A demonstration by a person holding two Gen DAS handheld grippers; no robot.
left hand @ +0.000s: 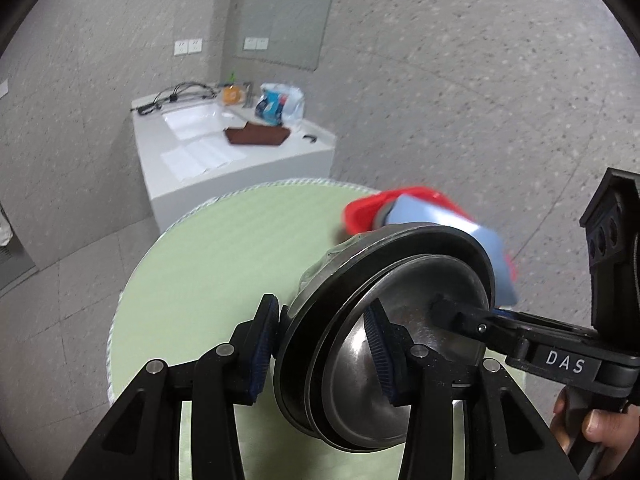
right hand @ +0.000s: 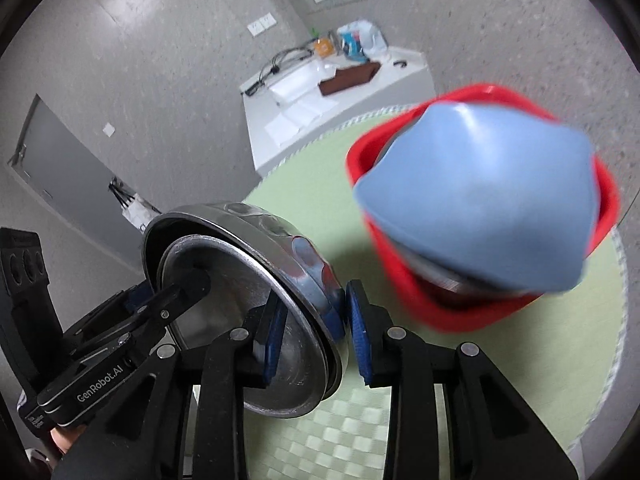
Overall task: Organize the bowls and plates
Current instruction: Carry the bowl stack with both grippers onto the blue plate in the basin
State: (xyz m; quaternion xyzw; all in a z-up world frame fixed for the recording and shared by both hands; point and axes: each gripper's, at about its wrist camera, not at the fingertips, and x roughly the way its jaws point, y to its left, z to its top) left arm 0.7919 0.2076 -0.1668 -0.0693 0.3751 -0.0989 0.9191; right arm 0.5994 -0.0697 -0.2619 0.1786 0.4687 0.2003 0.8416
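Right now both your tools grip the nested steel bowls, held tilted above the green bench [left hand: 192,264]: left tool [left hand: 320,354] and right tool [right hand: 316,334] each clamp the rim. Level them, then lower gently beside the red bowl [right hand: 440,312].

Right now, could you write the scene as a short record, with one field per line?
held item: nested steel bowls, tilted on edge above the table
left gripper: fingers across the bowls' rim
right gripper: fingers across the rim from the other side
other dishes: blue dish upside down in red bowl
surface: round table with green mat
background: white cabinet with clutter by the wall
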